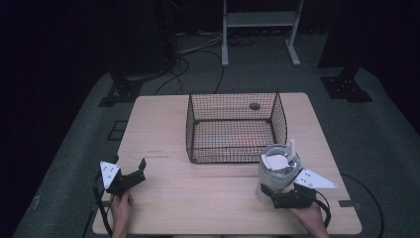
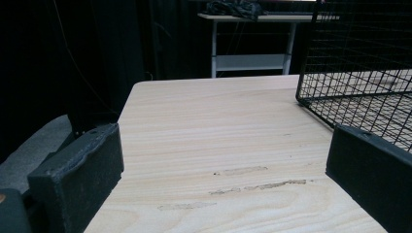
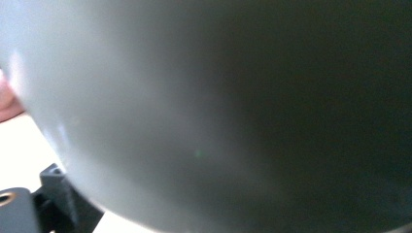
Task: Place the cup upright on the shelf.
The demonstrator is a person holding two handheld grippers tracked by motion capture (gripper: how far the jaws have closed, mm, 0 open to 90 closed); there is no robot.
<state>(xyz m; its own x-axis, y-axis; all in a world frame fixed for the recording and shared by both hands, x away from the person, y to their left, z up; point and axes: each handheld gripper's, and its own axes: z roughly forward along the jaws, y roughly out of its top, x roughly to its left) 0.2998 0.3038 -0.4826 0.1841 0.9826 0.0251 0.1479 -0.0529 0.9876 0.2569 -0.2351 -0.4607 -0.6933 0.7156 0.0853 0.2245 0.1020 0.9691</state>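
From the high view, a grey cylindrical canister [image 1: 277, 171] is seen upright near the table's [image 1: 208, 198] right front, just before the wire basket [image 1: 233, 126], clamped by the right gripper [image 1: 277, 193]. In the left gripper view, jaws are spread wide over bare woodgrain. The right gripper view is crowded by the canister's smooth wall.

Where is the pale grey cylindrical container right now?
In the high view the pale grey cylindrical container stands at the table's right front, just outside the black wire basket's near right corner, against the right gripper.
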